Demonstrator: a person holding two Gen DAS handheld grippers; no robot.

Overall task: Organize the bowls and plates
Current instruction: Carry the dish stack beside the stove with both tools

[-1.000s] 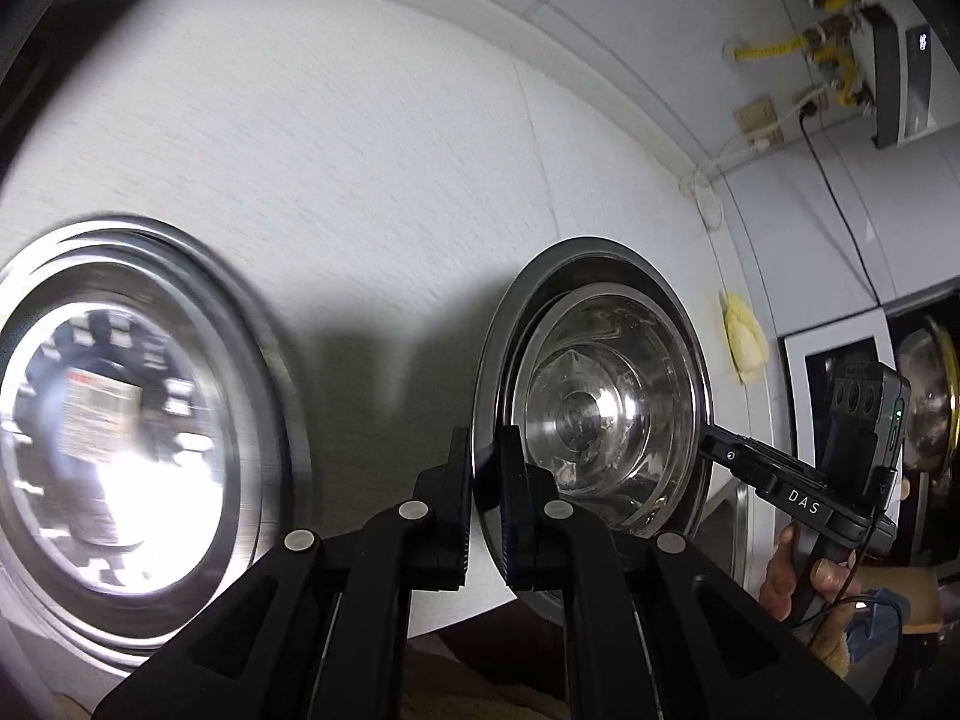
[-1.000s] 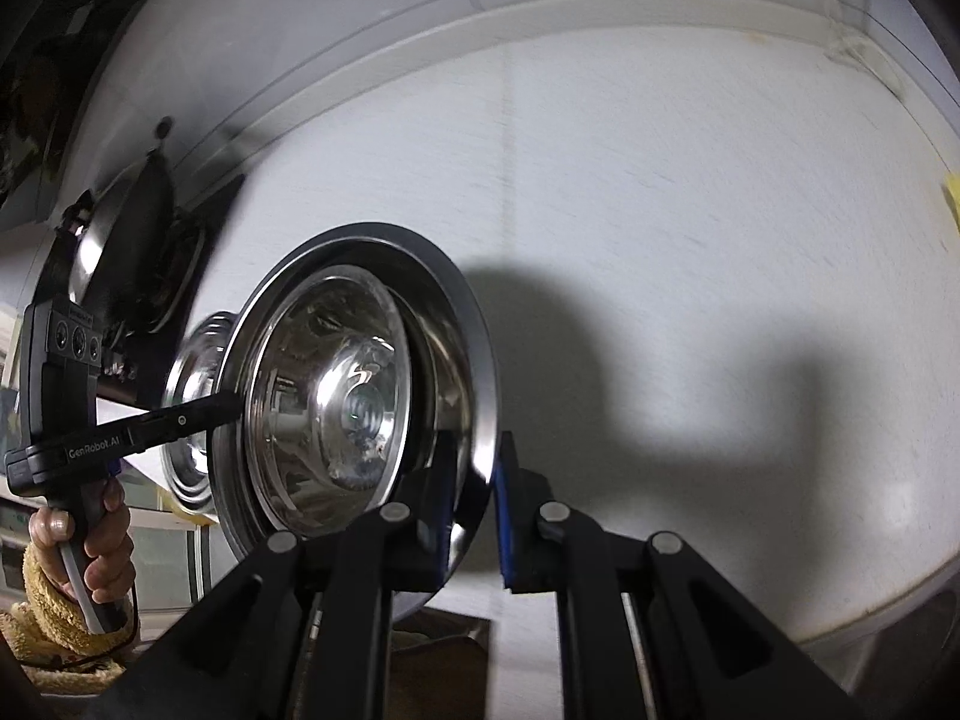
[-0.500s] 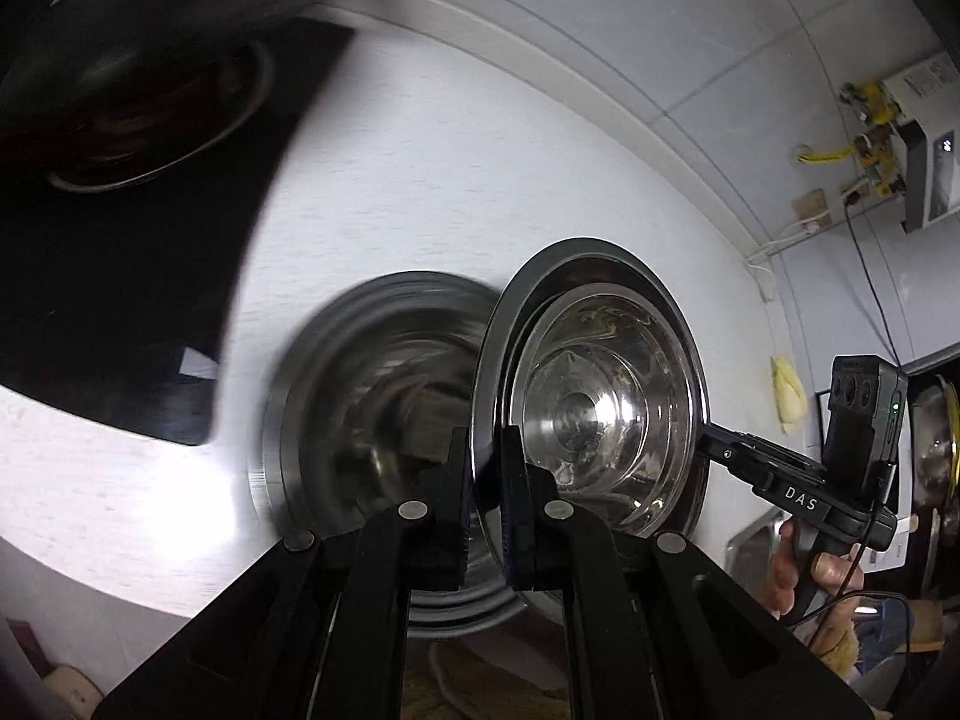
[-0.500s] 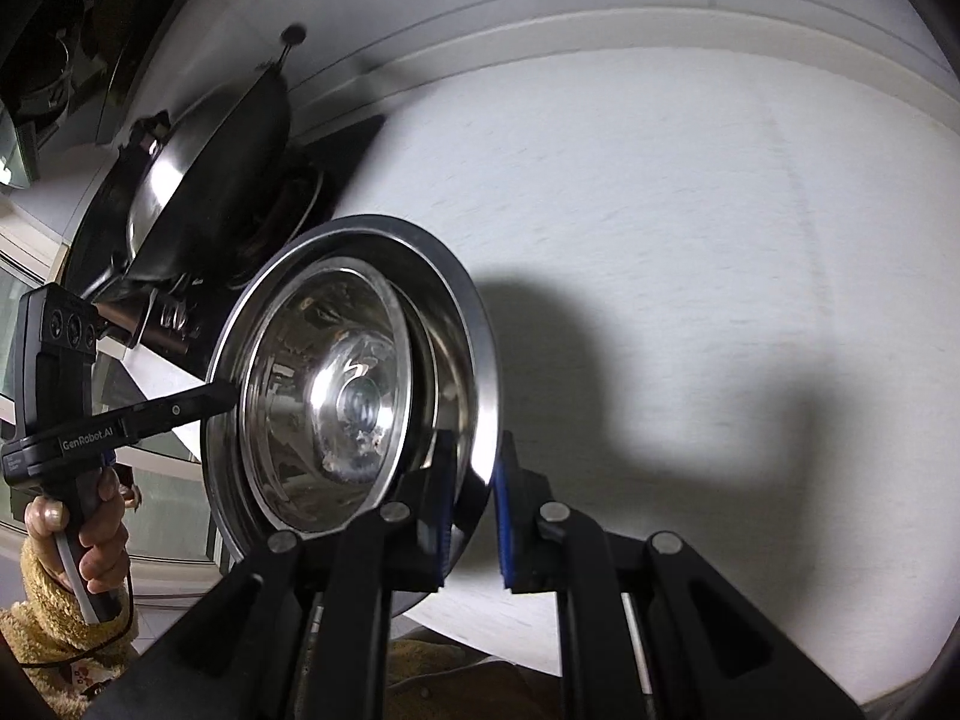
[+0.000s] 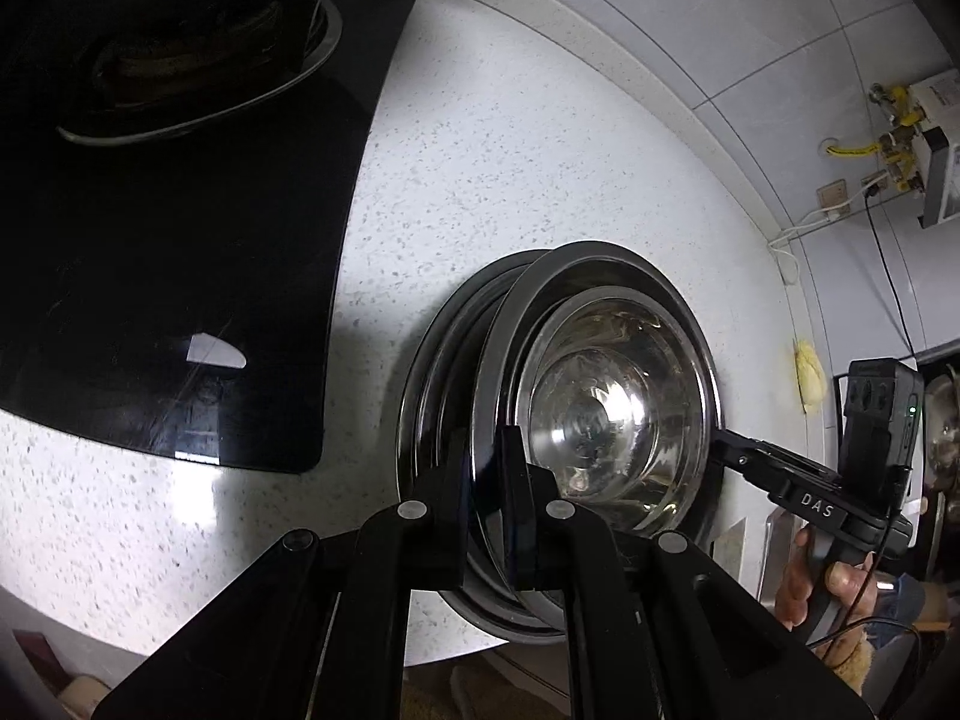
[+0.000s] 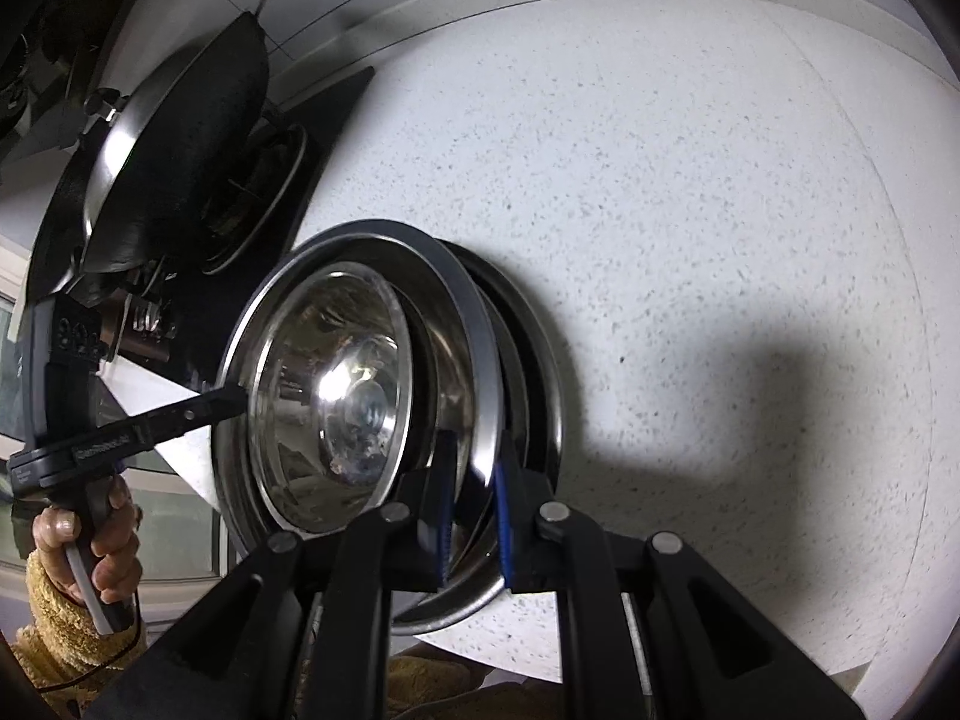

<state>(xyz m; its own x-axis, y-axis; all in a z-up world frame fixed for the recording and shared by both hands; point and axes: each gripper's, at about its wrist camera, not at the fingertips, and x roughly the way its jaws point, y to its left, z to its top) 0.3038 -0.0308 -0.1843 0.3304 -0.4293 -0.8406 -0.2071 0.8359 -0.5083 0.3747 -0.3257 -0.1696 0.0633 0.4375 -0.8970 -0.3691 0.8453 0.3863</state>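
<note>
The plate [image 5: 600, 276] at the centre of my left view is shiny silver steel, its rim mirror-bright. The counter [image 5: 510, 150] is white, speckled with grey flecks. Upper left, the stovetop [image 5: 180, 240] is glossy black. My fingers [image 6: 441, 516] are black with blue pads. Lower left of my right view, the sleeve [image 6: 54, 612] is mustard yellow.

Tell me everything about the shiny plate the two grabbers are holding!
The plate is round and looks like shiny steel, with a broad flat rim and a sunken middle. A smaller shiny bowl sits inside it. The left gripper pinches one side of the rim and the right gripper pinches the opposite side. It hangs just over another steel plate lying on the speckled white counter, beside a black stove top. Whether the two plates touch, I cannot tell.
</note>
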